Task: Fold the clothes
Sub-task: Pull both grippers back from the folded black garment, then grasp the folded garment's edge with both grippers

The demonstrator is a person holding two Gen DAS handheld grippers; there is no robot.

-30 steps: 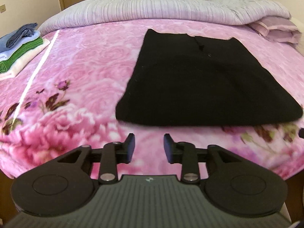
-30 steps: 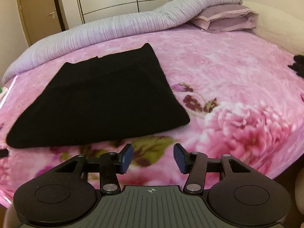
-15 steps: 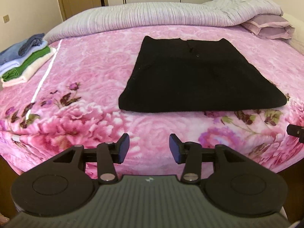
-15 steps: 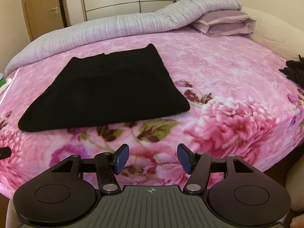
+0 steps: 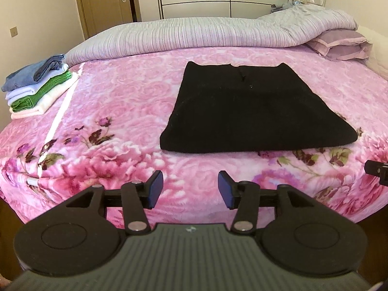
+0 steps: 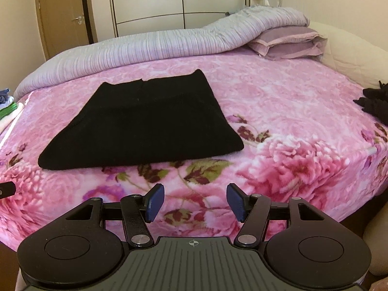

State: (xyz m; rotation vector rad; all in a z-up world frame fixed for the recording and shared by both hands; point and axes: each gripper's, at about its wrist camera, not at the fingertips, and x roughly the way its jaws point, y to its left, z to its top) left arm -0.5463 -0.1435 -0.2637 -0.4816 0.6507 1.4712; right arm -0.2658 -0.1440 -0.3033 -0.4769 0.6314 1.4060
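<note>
At the far left edge of the bed [image 5: 116, 101], a stack of folded clothes [image 5: 36, 89] rests on the pink flowered blanket [image 5: 126, 92]: blue items on top, then white, green and cream layers.

Left claw [image 5: 189, 189]: positioned above the near edge of the bed, angled down toward the blanket. Its jaws stand apart and have just been opening wider. Nothing lies between them; only blanket shows in the gap.

Black garment [image 5: 247, 106]: folded into a flat rectangle, lying at the middle of the bed, beyond both claws and touching neither. Its near folded edge runs across the blanket; a collar notch shows at the far edge.

Right claw [image 6: 194, 202]: positioned above the near edge of the bed, to the right of the black garment's near corner. Its jaws stand wide apart with nothing between them, having widened slightly a moment ago.

Behind the garment, a striped grey quilt [image 6: 145, 48] lies rolled along the far side of the bed. To its right sit purple pillows [image 6: 288, 42]. At the far right edge of the bed, a separate dark cloth pile [image 6: 375, 104] is partly visible.
</note>
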